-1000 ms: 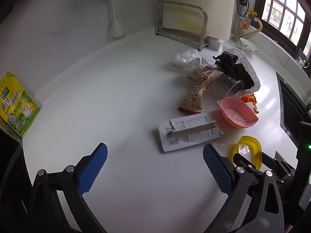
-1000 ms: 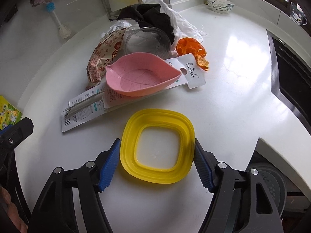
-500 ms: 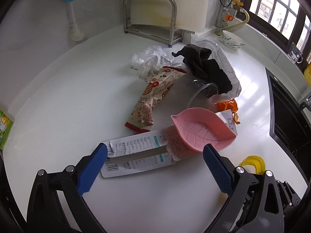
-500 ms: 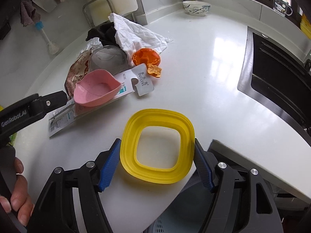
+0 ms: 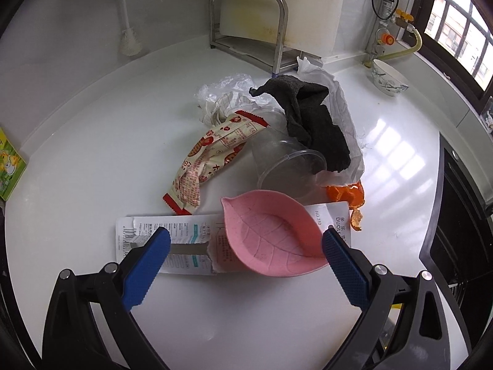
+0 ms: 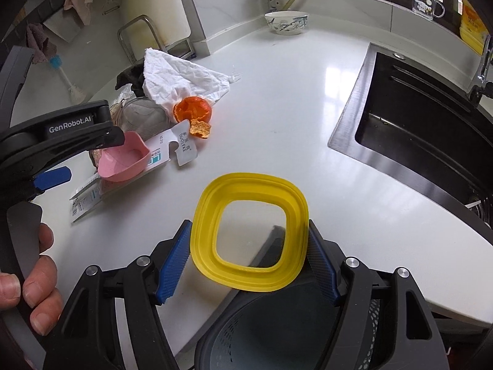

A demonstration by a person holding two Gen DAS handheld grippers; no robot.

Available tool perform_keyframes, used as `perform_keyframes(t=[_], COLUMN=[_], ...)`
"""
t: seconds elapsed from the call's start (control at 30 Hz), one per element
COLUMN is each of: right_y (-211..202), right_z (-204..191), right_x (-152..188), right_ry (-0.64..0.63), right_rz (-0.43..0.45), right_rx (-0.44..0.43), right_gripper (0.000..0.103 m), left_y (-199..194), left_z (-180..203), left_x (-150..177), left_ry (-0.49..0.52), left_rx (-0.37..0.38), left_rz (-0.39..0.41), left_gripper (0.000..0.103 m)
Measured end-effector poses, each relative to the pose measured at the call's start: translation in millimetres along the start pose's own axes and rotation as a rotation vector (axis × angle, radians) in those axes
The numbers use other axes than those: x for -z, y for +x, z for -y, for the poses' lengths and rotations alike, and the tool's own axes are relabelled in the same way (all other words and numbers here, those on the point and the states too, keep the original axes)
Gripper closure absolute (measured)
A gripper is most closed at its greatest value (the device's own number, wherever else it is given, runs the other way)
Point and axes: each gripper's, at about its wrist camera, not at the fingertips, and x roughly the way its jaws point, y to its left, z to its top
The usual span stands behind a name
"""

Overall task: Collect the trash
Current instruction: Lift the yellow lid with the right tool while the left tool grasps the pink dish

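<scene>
Right fingers (image 6: 249, 262) clamped on yellow ring (image 6: 249, 234); left fingers (image 5: 246, 265) spread, empty. Release squarely above bin (image 6: 277, 336) at six o'clock.

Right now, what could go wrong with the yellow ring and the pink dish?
1. The right tongs pinch the yellow ring only by its edges, over the counter's edge above the bin. If it slips, it might miss the bin.
2. The left tongs are open around the pink dish, which sits on a paper card. Closing might grab both, or tip the dish.
</scene>
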Motion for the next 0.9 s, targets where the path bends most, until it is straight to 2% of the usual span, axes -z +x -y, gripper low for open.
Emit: perform_keyframes(t=[0.13,0.37,0.6,0.67,0.7,0.77,0.8,0.9], right_y=[-6,-10,-12,-13,-13,-14,-14,-14], right_z=[20,48,61,62,62,64,65,64], right_x=[-3,-12,-16,-16,-16,-16,-16,-15], right_ry=[0.004,-0.011,-0.047,-0.057,-0.064,-0.075,-0.078,-0.09], right_rz=[0.015,0.027,0.017,0.013,0.012,0.013,0.013,0.008], right_rx=[-0.002,-0.038,-0.088,-0.1,-0.104,-0.111,-0.115,-0.126], right_gripper=[0.034,0.034,0.034,0.034,0.034,0.034,0.034,0.034], left_y=[4,17,34,31,30,26,24,20], left_z=[10,23,22,19,18,16,15,9], left_x=[2,4,7,8,8,8,9,11], left_ry=[-0.067,-0.157,-0.206,-0.216,-0.218,-0.216,-0.214,-0.215], left_rx=[-0.013,-0.162,-0.242,-0.263,-0.268,-0.261,-0.263,-0.253], left_rz=[-0.014,-0.007,-0.017,0.005,0.011,0.021,0.02,0.022], left_gripper=[0.006,0.006,0.006,0.009,0.02,0.034,0.038,0.038])
